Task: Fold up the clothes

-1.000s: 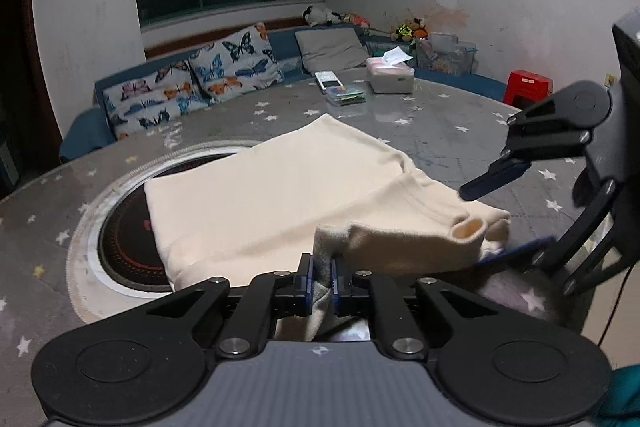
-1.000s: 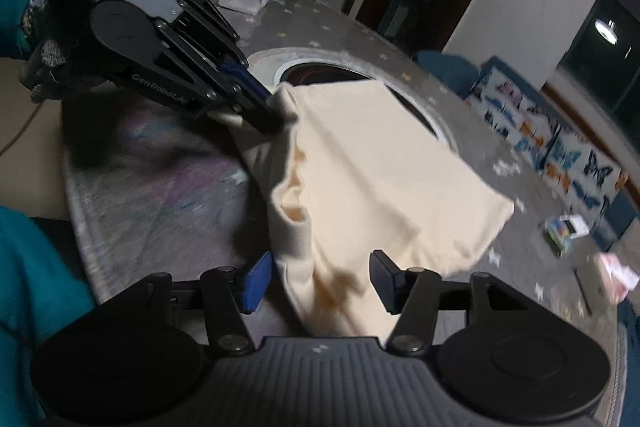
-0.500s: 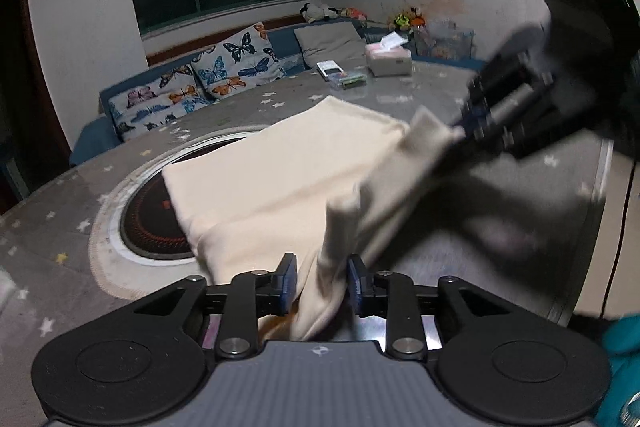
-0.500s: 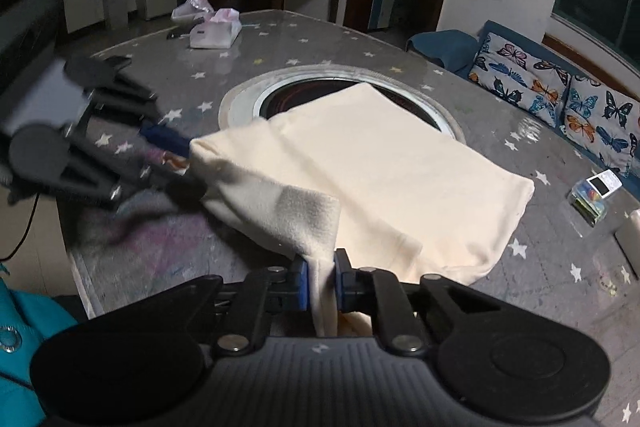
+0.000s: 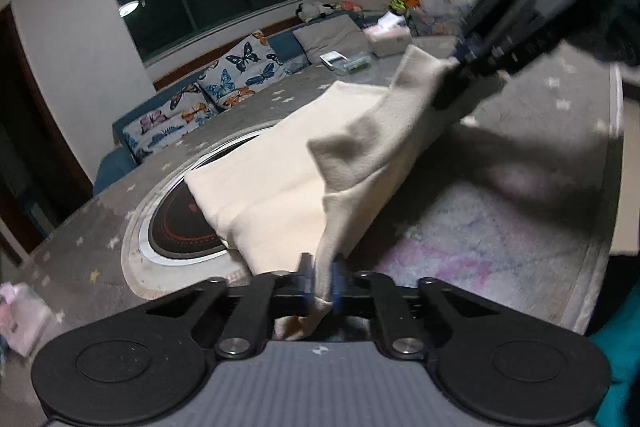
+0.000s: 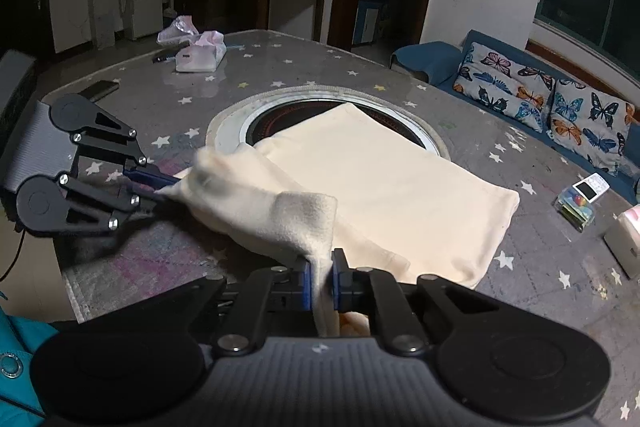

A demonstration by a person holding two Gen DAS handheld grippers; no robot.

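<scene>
A cream garment (image 5: 276,171) lies across the round grey star-patterned table (image 5: 500,239), partly over the dark round hob in the middle. It also shows in the right wrist view (image 6: 392,187). My left gripper (image 5: 320,281) is shut on one end of the garment's near edge, seen from the side in the right wrist view (image 6: 160,187). My right gripper (image 6: 320,281) is shut on the other end, seen blurred in the left wrist view (image 5: 460,75). The held edge is lifted and stretched between them above the table.
A tissue box (image 5: 390,37), a phone and a small box (image 6: 578,201) sit at the table's far side. Pink tissue packs (image 6: 200,53) and a dark phone (image 6: 98,90) lie on the other side. A sofa with butterfly cushions (image 6: 540,95) stands behind.
Both grippers have closed on the garment's near edge, lifted it and pulled it taut. The right gripper has moved up and away from the left one.
</scene>
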